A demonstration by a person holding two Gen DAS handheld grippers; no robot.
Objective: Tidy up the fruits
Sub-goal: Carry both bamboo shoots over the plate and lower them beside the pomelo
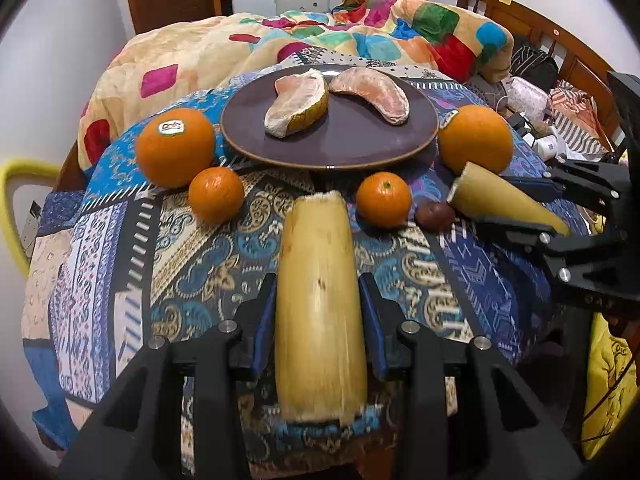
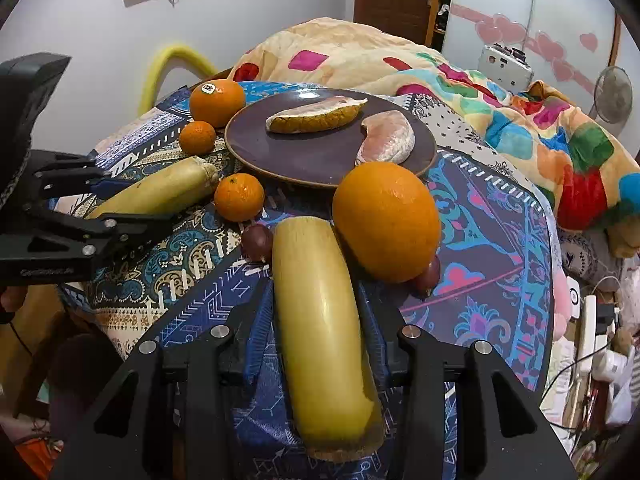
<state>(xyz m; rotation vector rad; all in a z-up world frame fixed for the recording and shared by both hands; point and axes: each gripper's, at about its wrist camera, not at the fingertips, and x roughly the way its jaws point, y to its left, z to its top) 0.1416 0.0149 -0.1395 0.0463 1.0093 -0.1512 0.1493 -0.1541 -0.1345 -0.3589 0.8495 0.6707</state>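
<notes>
My left gripper [image 1: 318,296] is shut on a yellow sugarcane piece [image 1: 320,304] that points at the dark plate [image 1: 332,148]. My right gripper [image 2: 312,300] is shut on a second sugarcane piece [image 2: 320,320], lying beside a big orange [image 2: 386,220]. The plate holds two pomelo segments [image 1: 298,104] [image 1: 374,94]. A stickered big orange [image 1: 174,146] and a tangerine [image 1: 216,194] lie left of the plate. A second tangerine [image 1: 383,199], a dark passion fruit [image 1: 434,216] and the other big orange [image 1: 476,138] lie right. In the left view the right gripper [image 1: 532,208] holds its cane [image 1: 504,200].
The fruits sit on a round table under a patterned blue cloth [image 1: 120,248]. A bed with a colourful quilt [image 1: 320,36] lies behind it. A second passion fruit [image 2: 428,276] peeks from behind the orange. A yellow chair frame [image 1: 12,208] stands at the left.
</notes>
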